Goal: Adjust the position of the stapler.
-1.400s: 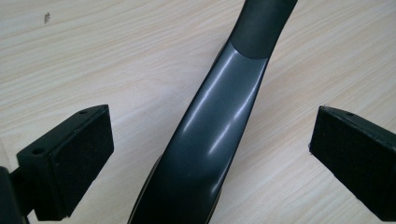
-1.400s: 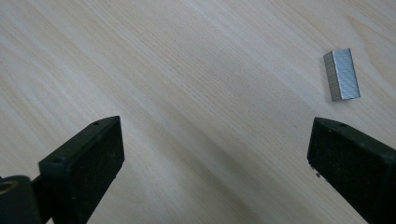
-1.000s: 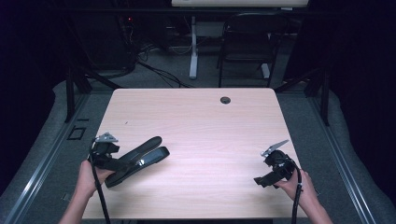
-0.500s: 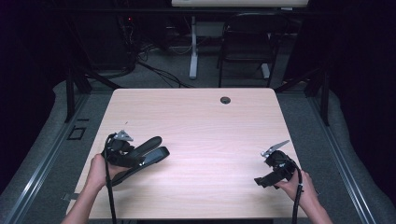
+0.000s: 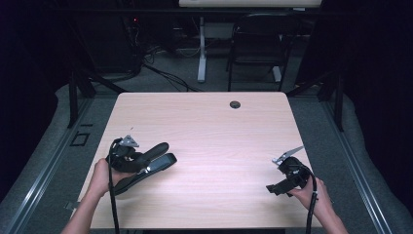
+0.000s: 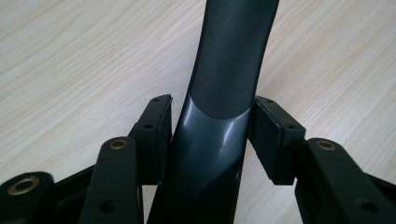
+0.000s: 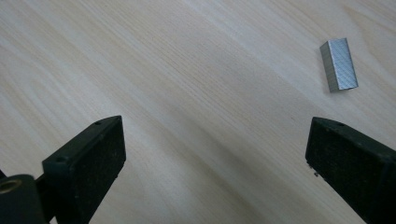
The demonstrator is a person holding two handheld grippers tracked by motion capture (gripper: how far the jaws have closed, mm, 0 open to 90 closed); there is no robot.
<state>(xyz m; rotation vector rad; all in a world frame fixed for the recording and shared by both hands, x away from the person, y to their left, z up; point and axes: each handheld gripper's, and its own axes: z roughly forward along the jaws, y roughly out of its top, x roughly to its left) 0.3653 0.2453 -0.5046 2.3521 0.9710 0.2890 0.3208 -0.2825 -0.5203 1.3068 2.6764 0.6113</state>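
The left tool [image 5: 146, 158] pinches the black stapler [image 6: 224, 93] near its rear, and the stapler lies open close to the left edge of the tabletop [image 5: 204, 122]. The right tool [image 7: 215, 163] is spread wide and holds nothing, near the front right corner, with a small strip of staples [image 7: 339, 64] just beyond its jaws. I judge that the work is at an early stage: the stapler is gripped, but the staples are not yet picked up or loaded.

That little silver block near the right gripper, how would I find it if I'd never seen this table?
Start at the pale wooden table and go to the right gripper, which is open. Just beyond its jaws, off to one side, lies a small strip of staples, flat on the wood. It is grey, shiny metal with fine ridges, unlike the long black stapler by the left hand.
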